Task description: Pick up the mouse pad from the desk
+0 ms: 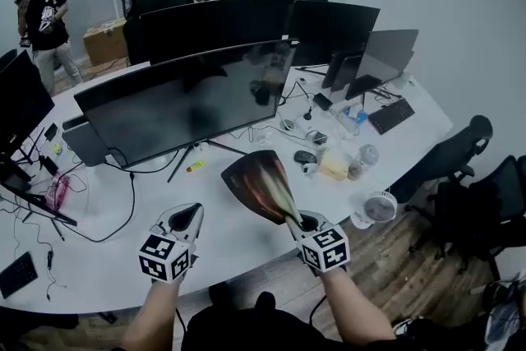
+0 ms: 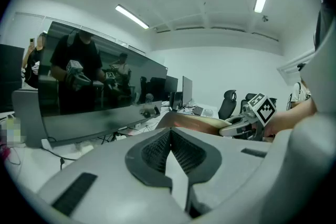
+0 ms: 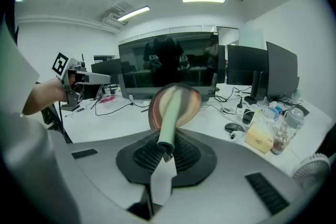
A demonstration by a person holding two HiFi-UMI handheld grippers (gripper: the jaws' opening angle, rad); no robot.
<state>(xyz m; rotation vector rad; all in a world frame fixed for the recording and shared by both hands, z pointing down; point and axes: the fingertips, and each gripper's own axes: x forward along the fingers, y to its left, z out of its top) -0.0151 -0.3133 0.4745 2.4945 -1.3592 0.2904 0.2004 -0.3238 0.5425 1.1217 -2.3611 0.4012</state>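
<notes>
- Head view: the right tool (image 1: 306, 221) is clamped on the near edge of the mouse pad (image 1: 261, 184). The pad is up in the air, clear of the white table (image 1: 99, 259), and curls as it sticks out to the far left over the table's near edge.
- The left tool (image 1: 186, 218) hangs to the left of the pad, apart from it, above the table. A wide curved monitor (image 1: 189, 99) stands beyond both tools. To the right lie a mouse (image 1: 305, 156) and a small fan (image 1: 380, 207), the fan near the table's edge.
- Left gripper view: the left tool (image 2: 169, 131) has its jaws closed together at the tips, with nothing between them. Past them to the right, the pad (image 2: 194, 122) shows pale and arched, running to the right tool (image 2: 247, 126).
- Right gripper view: the right tool (image 3: 164, 150) pinches the pad (image 3: 176, 102) between its ribbed pads. The pad's edge is folded into a narrow roll at the jaws, and it widens to a rounded end in front of the monitor (image 3: 168, 63). The left tool (image 3: 79, 78) shows far left, and the mouse (image 3: 234, 127) sits on the table to the right.
</notes>
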